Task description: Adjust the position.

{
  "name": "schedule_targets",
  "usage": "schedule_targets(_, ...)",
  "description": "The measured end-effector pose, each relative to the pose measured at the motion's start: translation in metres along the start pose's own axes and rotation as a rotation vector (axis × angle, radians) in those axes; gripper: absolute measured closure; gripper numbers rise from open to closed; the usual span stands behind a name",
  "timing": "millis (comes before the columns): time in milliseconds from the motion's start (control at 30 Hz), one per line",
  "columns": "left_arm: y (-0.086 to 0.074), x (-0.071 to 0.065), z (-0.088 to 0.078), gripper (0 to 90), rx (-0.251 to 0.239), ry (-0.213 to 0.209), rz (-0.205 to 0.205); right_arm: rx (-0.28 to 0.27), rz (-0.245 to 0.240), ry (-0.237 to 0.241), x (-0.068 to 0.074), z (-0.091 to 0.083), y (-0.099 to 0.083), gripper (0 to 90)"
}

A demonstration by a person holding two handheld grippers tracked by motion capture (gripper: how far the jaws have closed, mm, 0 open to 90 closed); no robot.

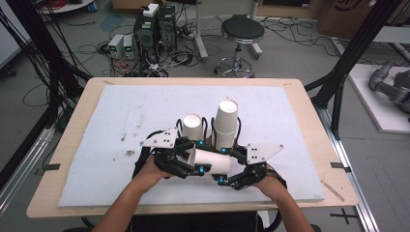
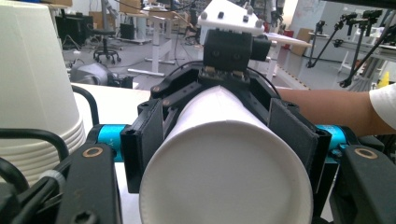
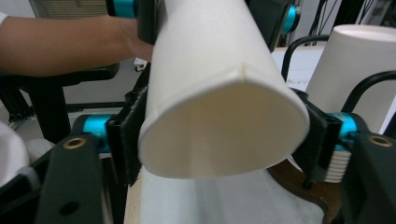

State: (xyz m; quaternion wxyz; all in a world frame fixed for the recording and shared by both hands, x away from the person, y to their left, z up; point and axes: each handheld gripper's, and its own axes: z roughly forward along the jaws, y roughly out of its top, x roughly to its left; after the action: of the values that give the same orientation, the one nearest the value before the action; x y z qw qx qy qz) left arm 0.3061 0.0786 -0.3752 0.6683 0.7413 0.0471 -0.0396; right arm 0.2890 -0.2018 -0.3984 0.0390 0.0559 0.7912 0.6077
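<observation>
Cup in hand: paper cup [image 1: 209, 162] on its side above the mat, held between both tools at the near middle of the table; stacks just behind.
Left gripper [image 1: 180, 155]: jaws narrow, clamped on the cup's closed end [image 2: 224, 186].
Right gripper [image 1: 231, 171]: jaws wide, pads pressed on the cup's rim end [image 3: 219, 135], which is squashed to an oval.
Step, judged: separating or handing over one cup.
Doing it well: light squeeze, straight pull along the cup's axis, no twist; elbows clear of the stacks.
Stacks: tall stack of cups [image 1: 226, 124] upside down; short stack [image 1: 192, 126] to its left.
Surface: white foam mat [image 1: 121, 145], stained, on a wooden table [image 1: 309, 121].
Room: stool [image 1: 241, 31], computer boxes [image 1: 154, 29], cables on the floor.
</observation>
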Motion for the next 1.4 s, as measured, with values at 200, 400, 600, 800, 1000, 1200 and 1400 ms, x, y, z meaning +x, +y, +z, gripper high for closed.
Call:
schedule_targets(200, -0.002, -0.002, -0.001, 34.1, 0.070, 0.041, 0.009, 0.043, -0.029, 0.018, -0.001, -0.001, 0.000, 41.2)
schedule_targets(400, 0.005, -0.008, -0.005, 25.3, 0.149, 0.087, 0.076, 0.094, -0.035, 0.000, -0.001, 0.000, -0.001, 41.3)
schedule_targets(600, 0.003, -0.008, -0.007, 35.2, 0.186, 0.051, 0.094, 0.109, -0.038, 0.021, 0.000, 0.001, 0.001, 42.3)
schedule_targets(800, -0.004, -0.004, -0.010, 37.8, 0.147, 0.013, 0.059, 0.094, -0.030, 0.032, 0.000, 0.000, 0.001, 41.6)
schedule_targets(1000, -0.012, -0.002, -0.011, 38.0, 0.095, 0.000, 0.026, 0.066, 0.005, 0.028, -0.001, -0.002, 0.001, 34.4)
schedule_targets(1200, -0.013, -0.002, -0.012, 37.9, 0.061, 0.004, 0.023, 0.044, 0.018, 0.005, -0.001, -0.002, 0.001, 27.2)
schedule_targets(1400, -0.013, -0.002, -0.014, 37.9, -0.007, 0.007, 0.012, 0.016, 0.040, -0.004, -0.002, -0.004, 0.001, 24.4)
